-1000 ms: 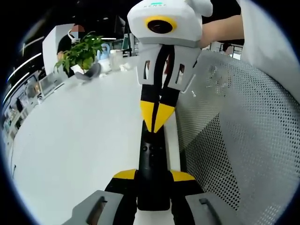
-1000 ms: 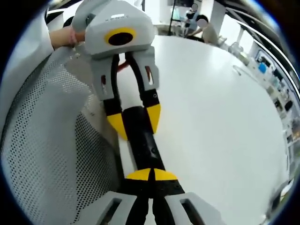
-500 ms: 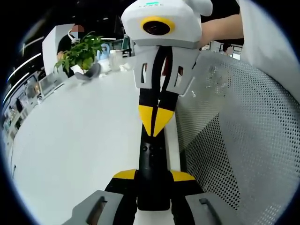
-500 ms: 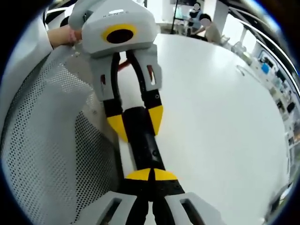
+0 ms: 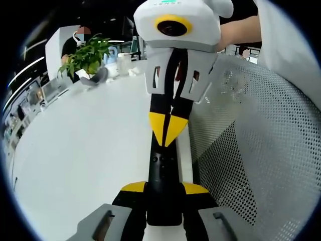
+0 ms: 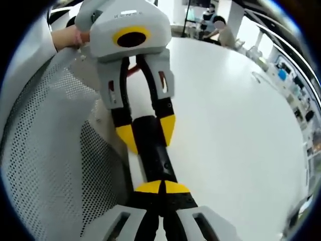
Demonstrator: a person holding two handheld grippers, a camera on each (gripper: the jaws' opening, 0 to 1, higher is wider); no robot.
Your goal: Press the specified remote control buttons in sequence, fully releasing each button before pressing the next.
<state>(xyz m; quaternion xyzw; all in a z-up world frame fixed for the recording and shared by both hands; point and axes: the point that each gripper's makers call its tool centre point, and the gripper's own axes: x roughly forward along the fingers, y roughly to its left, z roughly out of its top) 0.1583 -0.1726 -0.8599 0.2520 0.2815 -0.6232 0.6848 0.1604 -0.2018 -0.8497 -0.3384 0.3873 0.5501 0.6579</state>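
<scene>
— So where do we have the remote point(image 5: 163, 173)?
— Our left claw point(image 5: 163, 188) clamps its near end, holding it over the white worktop point(image 5: 85, 150), just beside a perforated white chair back point(image 5: 261, 145).
— And our right claw point(image 6: 161, 187)?
— Its yellow tips are pressed together, resting on the remote point(image 6: 153, 153). A potted plant point(image 5: 86, 55) stands far off.

White table point(image 5: 80, 150), perforated mesh chair back point(image 5: 261, 140), potted plant point(image 5: 88, 55), dim office beyond
</scene>
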